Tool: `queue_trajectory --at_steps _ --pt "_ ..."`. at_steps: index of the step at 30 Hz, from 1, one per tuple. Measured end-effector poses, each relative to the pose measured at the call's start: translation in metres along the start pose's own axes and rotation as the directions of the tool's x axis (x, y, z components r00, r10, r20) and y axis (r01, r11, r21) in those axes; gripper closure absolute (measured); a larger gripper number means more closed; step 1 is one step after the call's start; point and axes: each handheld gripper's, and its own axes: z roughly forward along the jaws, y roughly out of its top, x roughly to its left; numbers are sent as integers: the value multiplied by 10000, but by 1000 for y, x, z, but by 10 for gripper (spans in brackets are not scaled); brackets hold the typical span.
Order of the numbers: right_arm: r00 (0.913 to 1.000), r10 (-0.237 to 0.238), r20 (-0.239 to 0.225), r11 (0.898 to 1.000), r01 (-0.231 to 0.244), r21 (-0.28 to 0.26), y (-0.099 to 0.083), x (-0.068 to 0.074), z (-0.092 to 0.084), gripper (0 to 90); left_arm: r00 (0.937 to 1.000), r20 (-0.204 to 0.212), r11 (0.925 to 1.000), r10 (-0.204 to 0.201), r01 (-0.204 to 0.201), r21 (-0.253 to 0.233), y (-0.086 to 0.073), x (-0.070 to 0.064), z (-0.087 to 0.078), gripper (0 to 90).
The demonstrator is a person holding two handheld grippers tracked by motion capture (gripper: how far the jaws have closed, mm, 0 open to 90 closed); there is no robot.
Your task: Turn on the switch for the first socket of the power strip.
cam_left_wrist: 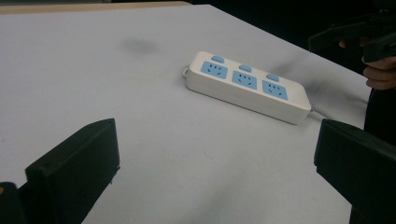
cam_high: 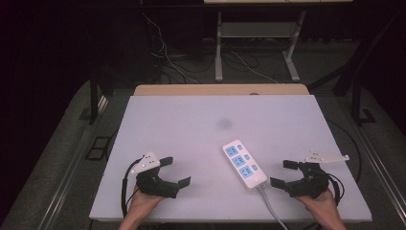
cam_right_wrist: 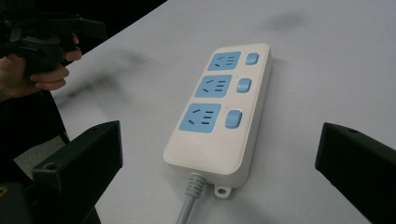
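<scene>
Both grippers, left (cam_high: 168,174) and right (cam_high: 284,174), hung agape and empty near the table's (cam_high: 191,124) front edge, flanking a rigid, probably light strip (cam_high: 243,164), best pinched across its narrow sides.

a white plastic power strip (cam_high: 244,164) (cam_left_wrist: 247,86) (cam_right_wrist: 221,111) with three blue sockets and three blue switches lies flat on the pale table, right of centre; its grey cord (cam_high: 271,206) (cam_right_wrist: 187,204) trails toward the near edge

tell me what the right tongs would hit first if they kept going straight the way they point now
Most likely the power strip. It lies between the open jaws of the right tongs, cable end nearest. The tongs may sit above the table, so they could pass over it; depth is unclear.
</scene>
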Motion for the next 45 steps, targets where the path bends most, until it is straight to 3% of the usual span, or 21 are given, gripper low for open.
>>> queue_trajectory --at_steps 40,45 --pt "9999 12 150 10000 -13 66 6 0 -11 3 9997 253 9999 -6 4 103 -1 0 -2 0" --pt "9997 -187 176 9988 179 458 14 -1 -13 3 9997 242 9999 -52 49 102 -1 0 -3 0"
